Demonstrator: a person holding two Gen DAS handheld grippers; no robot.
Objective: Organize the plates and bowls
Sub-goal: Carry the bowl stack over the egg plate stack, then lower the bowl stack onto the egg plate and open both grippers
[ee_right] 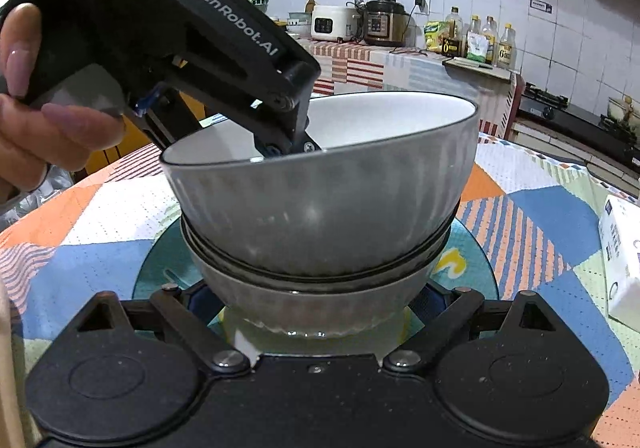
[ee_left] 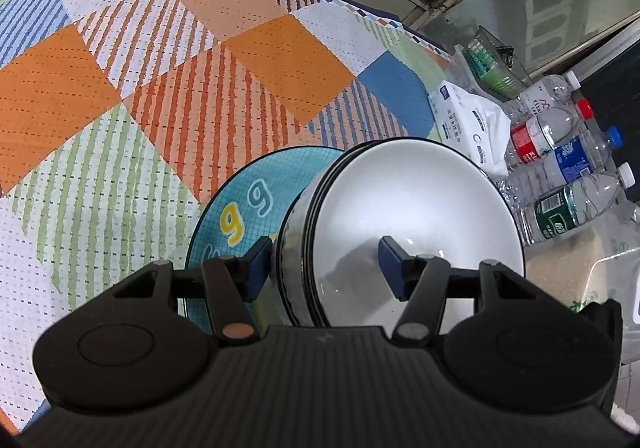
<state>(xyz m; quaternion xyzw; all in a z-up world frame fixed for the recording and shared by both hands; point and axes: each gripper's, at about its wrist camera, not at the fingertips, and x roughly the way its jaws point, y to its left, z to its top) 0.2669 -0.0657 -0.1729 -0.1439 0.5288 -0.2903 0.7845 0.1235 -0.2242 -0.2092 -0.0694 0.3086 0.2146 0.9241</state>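
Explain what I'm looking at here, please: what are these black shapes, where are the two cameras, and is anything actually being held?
There is no robot arm. A person's hand carries a handheld gripper, one in each hand, and each has a camera looking along its fingers. The black shapes at the bottom of each picture are the grippers' own bodies.

The left wrist view shows the left gripper with one finger outside and one inside the top bowl. That bowl sits tilted in a lower bowl, on a blue plate, on a patterned tablecloth.

The right wrist view shows the right gripper with its fingers on either side of the lower bowl. I cannot tell whether either gripper is squeezing.
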